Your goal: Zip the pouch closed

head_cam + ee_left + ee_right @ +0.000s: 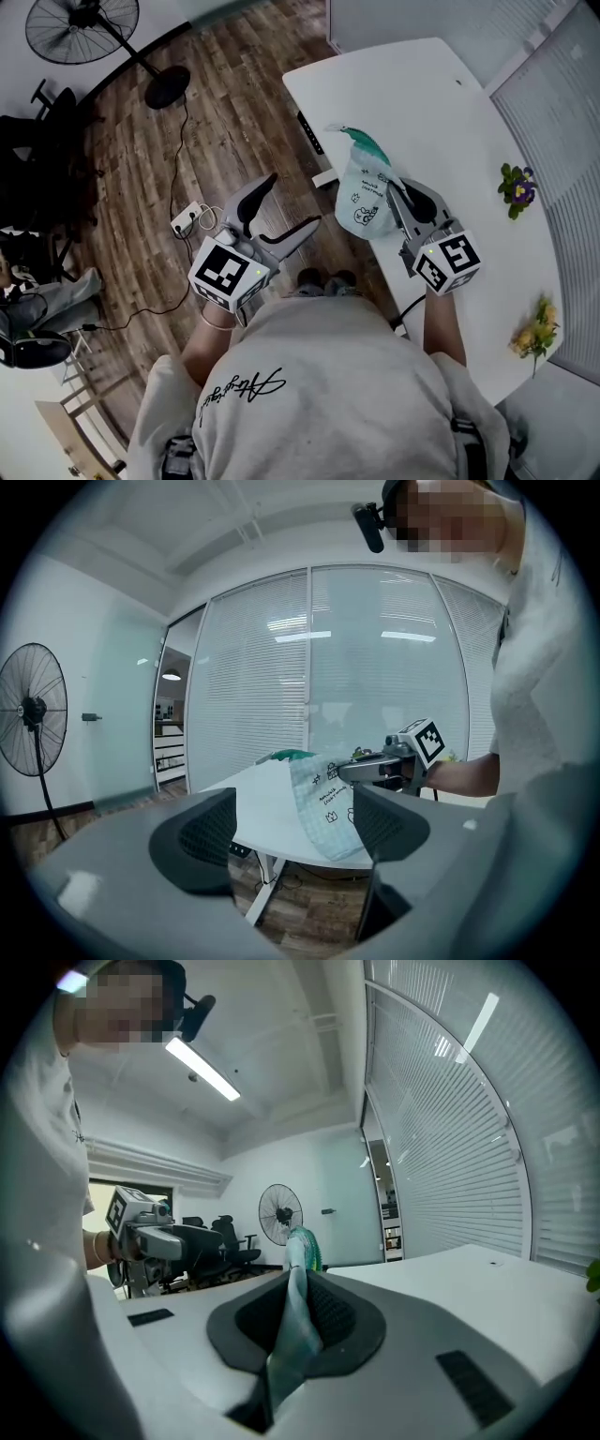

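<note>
R claw [397, 193] clamped on pouch [363, 193], lifted above worktop [422, 94]. L claw [291, 202] open, empty, off worktop's edge. Flowers [517, 187] well apart; fan [82, 28] on floor.

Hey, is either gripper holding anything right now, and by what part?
The right gripper is shut on the pouch, pinching its fabric at one side edge, below the green top. The left gripper is open and holds nothing.

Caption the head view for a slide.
Right gripper clamps the printed pouch at the white table's edge; left gripper open nearby, over wood floor.
</note>
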Tool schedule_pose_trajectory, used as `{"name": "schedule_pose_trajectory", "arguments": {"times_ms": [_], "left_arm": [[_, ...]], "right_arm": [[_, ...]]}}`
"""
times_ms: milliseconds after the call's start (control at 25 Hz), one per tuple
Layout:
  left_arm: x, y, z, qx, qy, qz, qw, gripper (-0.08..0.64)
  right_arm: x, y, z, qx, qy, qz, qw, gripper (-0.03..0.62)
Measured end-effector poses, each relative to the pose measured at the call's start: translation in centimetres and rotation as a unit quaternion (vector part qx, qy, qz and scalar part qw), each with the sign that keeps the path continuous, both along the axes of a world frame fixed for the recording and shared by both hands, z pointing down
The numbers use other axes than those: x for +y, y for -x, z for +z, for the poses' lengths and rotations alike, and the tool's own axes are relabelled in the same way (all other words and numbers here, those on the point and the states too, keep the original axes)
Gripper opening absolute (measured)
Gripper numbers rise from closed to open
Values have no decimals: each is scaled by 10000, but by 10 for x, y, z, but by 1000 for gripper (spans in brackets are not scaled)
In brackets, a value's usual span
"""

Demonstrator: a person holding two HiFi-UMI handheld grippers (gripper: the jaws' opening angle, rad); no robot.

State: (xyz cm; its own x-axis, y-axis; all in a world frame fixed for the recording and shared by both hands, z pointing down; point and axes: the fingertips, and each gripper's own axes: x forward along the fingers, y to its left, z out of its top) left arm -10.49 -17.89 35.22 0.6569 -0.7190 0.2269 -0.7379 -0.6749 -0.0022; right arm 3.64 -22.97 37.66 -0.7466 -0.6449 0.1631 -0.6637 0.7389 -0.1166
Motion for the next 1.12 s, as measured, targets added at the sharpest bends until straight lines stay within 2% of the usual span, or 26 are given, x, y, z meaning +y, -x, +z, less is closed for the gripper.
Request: {"name": "schedule_pose_trajectory", "arguments": {"times_ms": [360,560,680,1000,1120], "left_arm": [[-4,13,-19,-234,-330,301,9987,374],[-7,13,-34,-309,-523,486,9970,368],[-10,5,-40,-267,-578,643,9959,337],[-15,2,-51,-394,-704,942,9923,288],[-17,5,-53,-391,-705,961,9921,229]], "right_arm": [[36,34,-34,-476,-489,-912,9935,26],[55,44,-33,-534,-650,-1364,9871,27],[62,45,-30,-542,-773,-1608,9825,26],[64,49,-31,-441,-898,-1678,9807,27],[65,49,-38,-463,-962,-1663,9803,26]]}}
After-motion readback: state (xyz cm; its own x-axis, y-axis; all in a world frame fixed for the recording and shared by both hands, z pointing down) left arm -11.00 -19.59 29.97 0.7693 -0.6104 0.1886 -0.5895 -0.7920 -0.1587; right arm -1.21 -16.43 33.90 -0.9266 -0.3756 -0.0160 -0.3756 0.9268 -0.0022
